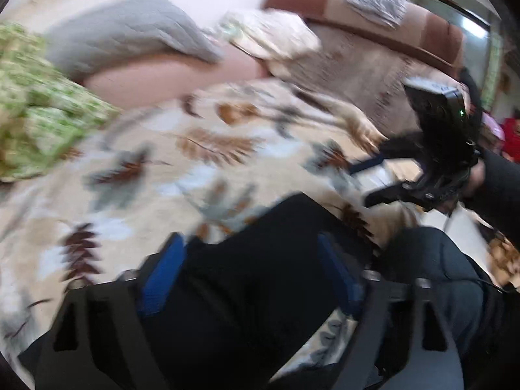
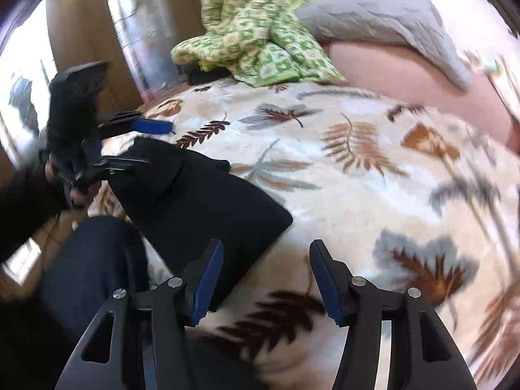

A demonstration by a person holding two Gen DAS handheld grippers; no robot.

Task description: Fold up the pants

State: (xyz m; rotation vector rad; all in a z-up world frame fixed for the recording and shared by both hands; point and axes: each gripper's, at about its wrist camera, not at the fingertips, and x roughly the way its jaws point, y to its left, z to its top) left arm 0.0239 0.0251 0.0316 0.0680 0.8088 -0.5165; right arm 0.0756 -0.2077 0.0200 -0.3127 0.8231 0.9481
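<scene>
The black pants (image 2: 201, 201) lie folded on the leaf-print blanket (image 2: 357, 169) near the bed's front edge. In the left wrist view the pants (image 1: 260, 276) fill the gap between my left gripper's blue pads (image 1: 162, 279); the left gripper (image 1: 250, 260) is wide open over the cloth, not clamping it. It also shows in the right wrist view (image 2: 149, 143), jaws spread above the pants' far end. My right gripper (image 2: 266, 276) is open and empty, just right of the pants' near corner. It shows in the left wrist view (image 1: 370, 178), open.
A green patterned quilt (image 2: 256, 42), a grey pillow (image 2: 373, 16) and a pink pillow (image 2: 438, 78) lie at the bed's far side. A brown blanket (image 1: 373, 55) is at the back right. The person's dark-trousered leg (image 2: 91, 260) is by the bed edge.
</scene>
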